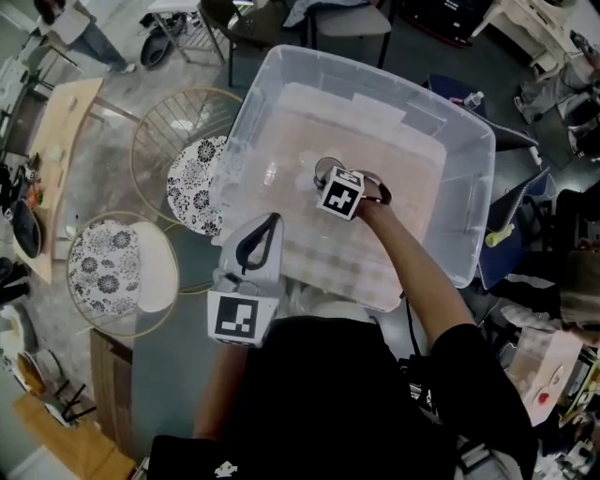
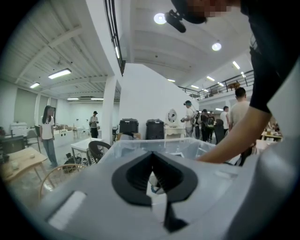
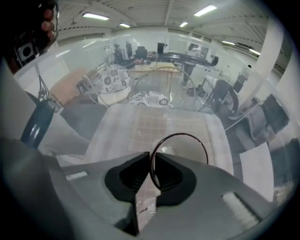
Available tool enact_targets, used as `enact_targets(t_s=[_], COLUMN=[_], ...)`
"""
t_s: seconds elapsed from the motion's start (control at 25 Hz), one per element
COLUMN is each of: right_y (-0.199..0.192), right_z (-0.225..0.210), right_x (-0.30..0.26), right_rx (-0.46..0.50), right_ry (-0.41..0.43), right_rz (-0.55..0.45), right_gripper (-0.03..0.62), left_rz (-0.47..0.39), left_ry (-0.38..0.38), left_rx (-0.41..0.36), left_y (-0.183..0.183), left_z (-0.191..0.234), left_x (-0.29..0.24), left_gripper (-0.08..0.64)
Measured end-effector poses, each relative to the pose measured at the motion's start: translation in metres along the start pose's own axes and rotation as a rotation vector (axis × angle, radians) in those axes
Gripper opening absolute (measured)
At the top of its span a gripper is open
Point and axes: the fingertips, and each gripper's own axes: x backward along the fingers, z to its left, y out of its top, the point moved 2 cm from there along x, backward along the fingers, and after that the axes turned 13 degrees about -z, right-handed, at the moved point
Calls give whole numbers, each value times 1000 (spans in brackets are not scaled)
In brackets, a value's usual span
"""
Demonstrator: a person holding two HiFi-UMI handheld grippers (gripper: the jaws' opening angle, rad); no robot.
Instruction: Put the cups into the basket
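A large clear plastic bin [image 1: 466,201] serves as the basket and fills the middle of the head view. My right gripper [image 1: 325,178] reaches down inside it, shut on the wall of a clear cup with a dark rim [image 1: 327,168]. In the right gripper view the jaws [image 3: 153,157] pinch that cup's rim [image 3: 193,138] just above the bin's ribbed floor [image 3: 154,124]. My left gripper [image 1: 275,220] hovers at the bin's near rim, shut with nothing in it. The left gripper view shows the closed jaws [image 2: 151,154] pointing across the bin's rim [image 2: 140,141].
Two round wire chairs with floral cushions [image 1: 195,178] [image 1: 111,266] stand left of the bin. A wooden table [image 1: 58,141] lies further left. Dark chairs [image 1: 349,21] stand beyond the bin, with clutter at the right [image 1: 544,366]. People stand in the background [image 2: 47,133].
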Motion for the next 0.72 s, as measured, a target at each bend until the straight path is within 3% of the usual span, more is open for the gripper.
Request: enact_targets(t_s=[0.36,0.72], right_y=[-24,-39], right_z=[13,15], right_x=[-37,-55], right_rx=[98,106], right_ry=[78,87], right_rz=[95,125], right_gripper=[43,54], left_rz=[17,28], left_ry=[53,72], left_rx=[-2,-3], left_y=[-4,-7], left_z=[9,11], left_x=[4,8], left_gripper=[5,5])
